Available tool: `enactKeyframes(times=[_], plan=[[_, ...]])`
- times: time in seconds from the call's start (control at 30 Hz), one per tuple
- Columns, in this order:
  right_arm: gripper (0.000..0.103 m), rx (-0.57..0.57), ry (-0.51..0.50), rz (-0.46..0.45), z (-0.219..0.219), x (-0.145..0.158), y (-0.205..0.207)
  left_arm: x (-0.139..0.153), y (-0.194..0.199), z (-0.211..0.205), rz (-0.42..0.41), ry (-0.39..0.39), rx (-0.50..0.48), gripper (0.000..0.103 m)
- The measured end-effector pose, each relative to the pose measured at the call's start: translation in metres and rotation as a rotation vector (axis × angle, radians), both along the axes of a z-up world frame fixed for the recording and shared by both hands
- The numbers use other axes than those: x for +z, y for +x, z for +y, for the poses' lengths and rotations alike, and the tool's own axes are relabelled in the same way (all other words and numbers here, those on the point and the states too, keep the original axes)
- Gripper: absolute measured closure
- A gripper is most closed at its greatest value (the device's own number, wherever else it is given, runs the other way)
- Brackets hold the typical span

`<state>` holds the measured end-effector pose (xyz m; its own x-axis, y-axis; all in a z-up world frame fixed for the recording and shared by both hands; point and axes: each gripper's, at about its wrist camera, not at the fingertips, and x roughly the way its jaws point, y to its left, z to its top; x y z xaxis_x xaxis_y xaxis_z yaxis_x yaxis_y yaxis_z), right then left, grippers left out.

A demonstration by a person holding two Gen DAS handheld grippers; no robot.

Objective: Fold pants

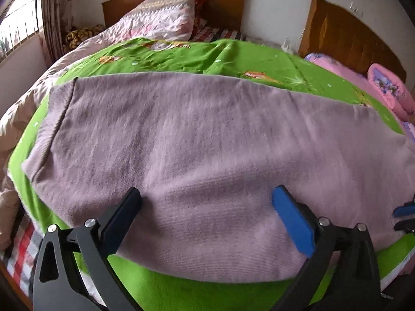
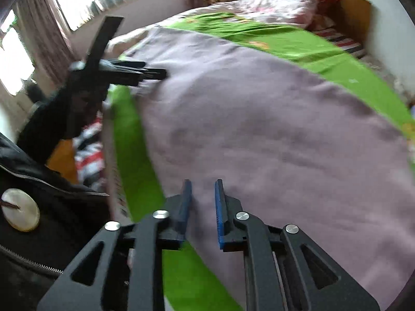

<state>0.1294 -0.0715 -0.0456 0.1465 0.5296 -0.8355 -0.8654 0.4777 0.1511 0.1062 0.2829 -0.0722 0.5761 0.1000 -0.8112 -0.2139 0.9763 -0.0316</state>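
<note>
Pants: the mauve, soft knit pants (image 1: pixel 197 140) lie flat and spread across the bright green printed blanket (image 1: pixel 181 54) on your bed, with the ribbed cuff toward the left in the left wrist view.
Left hand-held gripper: your left hand-held gripper (image 1: pixel 207 202) hangs over the near edge of the pants with its jaws spread wide; nothing is clamped between the black finger and the blue-padded finger (image 1: pixel 293 220).
Right hand-held gripper: your right hand-held gripper (image 2: pixel 203 194) points down at the near edge of the pants; the blue pads stand a narrow gap apart, and the blur hides whether any cloth is pinched.
Bed: a pink patterned quilt (image 1: pixel 160 18) is bunched at the wooden headboard (image 1: pixel 225 5).
You: a dark jacket with a pale round button (image 2: pixel 20 210) shows at the left of the right wrist view.
</note>
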Motion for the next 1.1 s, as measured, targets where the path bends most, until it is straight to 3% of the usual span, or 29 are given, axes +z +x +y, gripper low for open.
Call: enactKeyframes(times=[0.07,0.17,0.23,0.33,0.43,0.47,0.53,0.57,0.63,0.7,0.77,0.8,0.83,0.87,0.9,1.0,1.1], plan=[[0.092,-0.026,0.033,-0.036,-0.011,0.018,0.006,0.024,0.0,-0.004,-0.025,-0.002,0.005,0.009],[0.092,-0.068,0.08,-0.139,-0.013,0.044,0.034,0.071,0.023,-0.022,-0.148,-0.001,-0.082,0.007],[0.092,-0.09,0.068,-0.176,-0.005,0.043,0.059,0.08,0.048,-0.04,-0.162,0.041,-0.146,0.002],[0.092,-0.156,0.068,-0.134,0.008,0.022,0.112,0.055,0.096,-0.059,-0.078,0.059,-0.218,0.003],[0.092,-0.22,-0.014,-0.096,0.018,-0.01,0.157,0.014,0.122,-0.066,0.009,0.088,-0.241,0.002],[0.092,-0.215,0.049,-0.061,0.01,-0.012,0.168,0.001,0.127,-0.062,0.03,0.072,-0.23,0.001],[0.092,-0.244,0.134,0.037,-0.009,-0.012,0.187,0.005,0.127,-0.05,0.015,0.02,-0.195,0.002],[0.092,-0.262,0.149,0.041,-0.019,-0.011,0.189,0.004,0.126,-0.049,0.013,0.018,-0.189,0.002],[0.092,-0.376,0.099,-0.03,-0.043,-0.003,0.187,0.004,0.126,-0.055,0.028,0.059,-0.185,0.002],[0.092,-0.444,0.178,-0.018,-0.081,0.011,0.182,0.014,0.123,-0.069,0.015,0.126,-0.164,0.003],[0.092,-0.54,0.191,-0.058,-0.122,0.023,0.175,0.037,0.12,-0.093,-0.056,0.1,-0.237,0.003],[0.091,-0.618,0.143,-0.107,-0.149,0.026,0.17,0.046,0.121,-0.108,-0.084,0.081,-0.279,0.002],[0.079,-0.673,0.109,-0.129,-0.168,0.024,0.171,0.054,0.123,-0.125,-0.107,0.057,-0.331,0.002],[0.028,-0.725,0.089,-0.125,-0.189,0.021,0.17,0.058,0.128,-0.152,-0.119,0.014,-0.419,0.002],[0.005,-0.794,0.069,-0.104,-0.213,0.016,0.17,0.058,0.132,-0.175,-0.114,-0.023,-0.495,0.002],[0.004,-0.914,-0.034,-0.069,-0.257,-0.003,0.173,0.046,0.15,-0.248,-0.083,-0.051,-0.674,0.002],[0.006,-0.915,0.033,-0.046,-0.287,-0.001,0.168,0.029,0.17,-0.303,-0.029,-0.066,-0.751,0.002]])
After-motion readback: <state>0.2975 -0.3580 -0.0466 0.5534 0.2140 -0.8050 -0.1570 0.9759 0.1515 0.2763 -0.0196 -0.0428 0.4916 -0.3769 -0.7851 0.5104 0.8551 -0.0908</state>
